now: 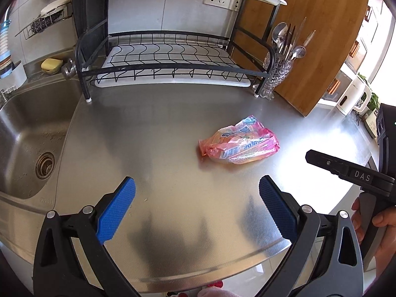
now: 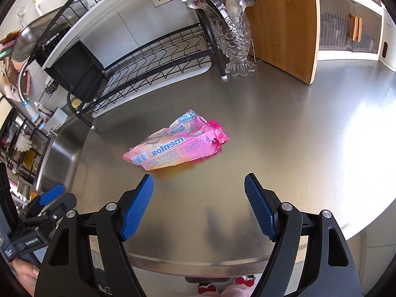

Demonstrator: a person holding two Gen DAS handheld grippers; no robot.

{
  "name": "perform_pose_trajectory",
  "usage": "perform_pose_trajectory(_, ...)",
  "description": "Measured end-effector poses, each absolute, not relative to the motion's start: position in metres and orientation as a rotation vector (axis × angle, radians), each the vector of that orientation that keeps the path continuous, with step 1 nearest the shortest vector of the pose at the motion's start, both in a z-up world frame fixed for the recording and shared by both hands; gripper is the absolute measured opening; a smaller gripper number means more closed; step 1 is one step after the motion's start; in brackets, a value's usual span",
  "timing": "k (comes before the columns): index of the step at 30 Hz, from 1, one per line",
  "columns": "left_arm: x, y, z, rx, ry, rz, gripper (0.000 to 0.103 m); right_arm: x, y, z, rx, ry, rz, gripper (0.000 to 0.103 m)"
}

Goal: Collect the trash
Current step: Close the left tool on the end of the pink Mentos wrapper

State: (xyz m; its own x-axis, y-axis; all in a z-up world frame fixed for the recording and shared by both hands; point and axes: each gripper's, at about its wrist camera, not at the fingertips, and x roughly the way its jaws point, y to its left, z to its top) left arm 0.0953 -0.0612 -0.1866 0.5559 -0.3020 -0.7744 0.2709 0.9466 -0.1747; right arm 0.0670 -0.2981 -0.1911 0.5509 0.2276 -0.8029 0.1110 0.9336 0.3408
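trash: one crumpled pink Mentos wrapper (image 2: 177,143) lying flat on the steel bench (image 2: 297,136), out in front of the dish rack (image 2: 153,57) and well clear of it. That's my landmark from here on.

wrapper vs rack: from the left wrist view the wrapper (image 1: 238,139) sits in front of the rack's (image 1: 170,57) right-hand end, with the glass cutlery holder (image 1: 272,74) just past that corner and the wooden board (image 1: 309,37) behind it.

right gripper: right gripper (image 2: 198,185) is spread wide, nothing in it, hovering just short of the wrapper's near edge. Closest tool, so I'm taking the grab with this one.

left gripper: left gripper (image 1: 196,188) is also wide open and empty, further off on the sink (image 1: 29,133) side of the rack. I'd park it there.

puddle: there's an orange-brown smear under the wrapper's near edge; I can't tell if it's liquid or just a tinted reflection. I'm treating it as maybe sticky.

how I'd grab: thin film on slick steel will likely skate away if I nudge it. So I drop straight down across the puffy middle, one finger on each side, and pinch a raised fold, not the flat sealed end.

lift: slow, straight up, and check it isn't stuck.

bin: I can't see one in either view.
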Motion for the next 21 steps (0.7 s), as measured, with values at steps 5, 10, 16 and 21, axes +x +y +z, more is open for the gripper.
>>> perform_pose_trajectory(5,0.116,-0.076,-0.190,-0.044,0.929,-0.340,0.095,0.086,-0.304,-0.201,0.360,1.007,0.066,0.077)
perform_pose_trajectory(10,0.135,-0.091,-0.197,-0.052,0.947,-0.348,0.095,0.103,-0.308,-0.209,0.334,1.020,0.074,0.076)
perform_pose_trajectory(16,0.156,-0.110,-0.217,-0.053,0.988,-0.354,0.095,0.111,-0.313,-0.218,0.330,1.030,0.086,0.076)
perform_pose_trajectory(21,0.175,-0.122,-0.239,-0.055,1.029,-0.350,0.095,0.121,-0.315,-0.229,0.313,1.044,0.090,0.076)
